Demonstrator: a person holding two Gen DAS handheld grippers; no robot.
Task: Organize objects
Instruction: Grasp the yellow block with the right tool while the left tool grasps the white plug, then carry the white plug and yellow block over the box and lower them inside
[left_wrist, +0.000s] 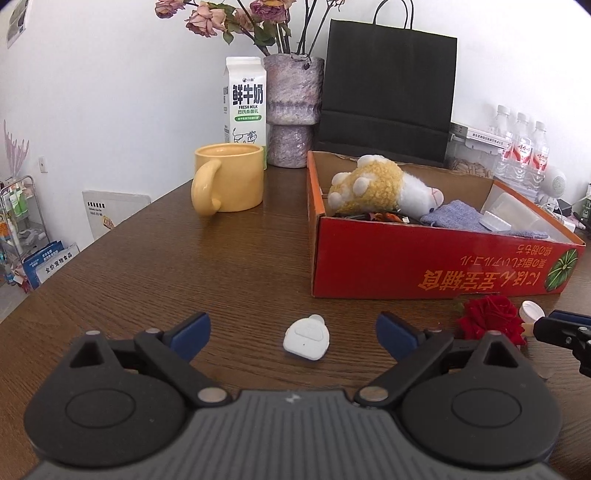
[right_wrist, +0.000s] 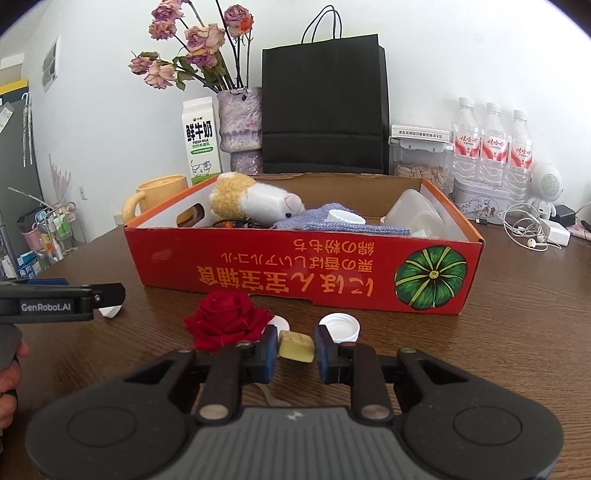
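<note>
Nearest the left wrist camera, the left gripper (left_wrist: 293, 334) was seen with its jaws spread wide, nothing being held; a small white device (left_wrist: 306, 339) lay on the wooden table (left_wrist: 184, 266) between the blue pads, touched by neither. In the right wrist view, the right gripper (right_wrist: 295, 349) was narrowed upon a small yellowish block (right_wrist: 296, 346), both pads being set against its sides. Just left of that block a red rose (right_wrist: 227, 319) was laid on the table, and a white bottle cap (right_wrist: 341, 326) just beyond the right pad. Behind these, a red cardboard box (right_wrist: 295, 273) with a printed green pumpkin was stood near the table's middle. Within it were seen a yellow and white plush toy (right_wrist: 255, 201), a lilac knitted cloth (right_wrist: 317, 221) and a clear plastic container (right_wrist: 415, 214). To the box's left, a yellow mug (left_wrist: 231, 177), a milk carton (left_wrist: 245, 107) and a vase of dried roses (left_wrist: 291, 110) were ranged; a black paper bag (left_wrist: 388, 92) was stood behind the box. Water bottles (right_wrist: 491, 147) were grouped at the far right.
</note>
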